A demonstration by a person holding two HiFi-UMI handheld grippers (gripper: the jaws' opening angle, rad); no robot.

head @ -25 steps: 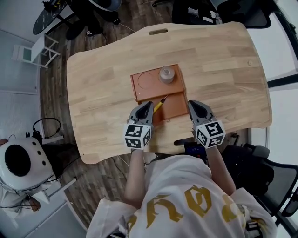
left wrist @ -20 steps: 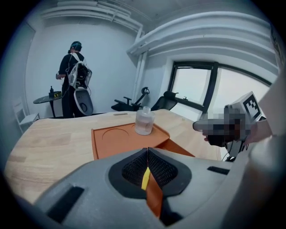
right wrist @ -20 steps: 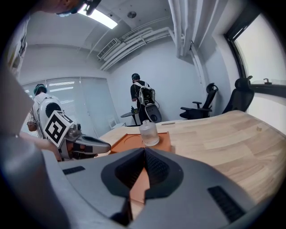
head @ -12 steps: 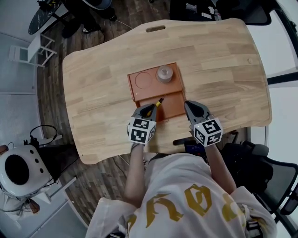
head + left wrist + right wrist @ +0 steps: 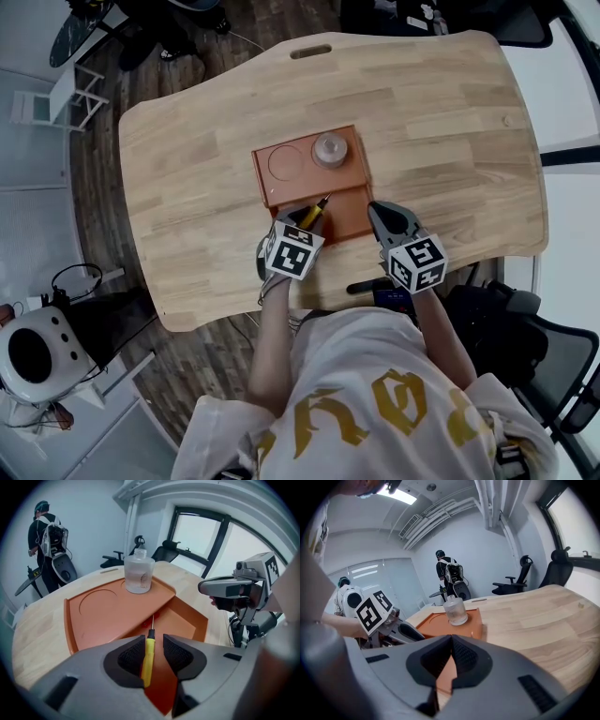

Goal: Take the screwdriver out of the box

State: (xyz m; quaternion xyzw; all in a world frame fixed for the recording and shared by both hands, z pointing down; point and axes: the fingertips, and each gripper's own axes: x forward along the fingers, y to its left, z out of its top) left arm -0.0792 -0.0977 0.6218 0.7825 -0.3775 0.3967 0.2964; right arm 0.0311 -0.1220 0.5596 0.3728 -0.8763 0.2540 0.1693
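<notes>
The screwdriver (image 5: 148, 660), with a yellow handle and a thin shaft, lies in the lower compartment of the orange box (image 5: 291, 167). My left gripper (image 5: 153, 644) points steeply down over it. Its jaws have just been opening and stand open, with the handle between the pads (image 5: 131, 656) and a gap on the right side. In the head view the handle's end (image 5: 317, 210) shows just past the left gripper's marker cube (image 5: 293, 253). My right gripper (image 5: 377, 210) hovers at the box's right front corner, shut and holding nothing.
A clear glass bottle (image 5: 330, 148) stands on the box's raised back part, beside a round recess (image 5: 285, 161). The box sits mid-table on the wooden table (image 5: 450, 141). A black object (image 5: 367, 286) lies at the table's front edge. Office chairs and a person (image 5: 47, 531) are beyond the table.
My left gripper has sunk and tipped downward over the screwdriver's handle, so its marker cube now covers most of it. The right gripper has barely shifted.
</notes>
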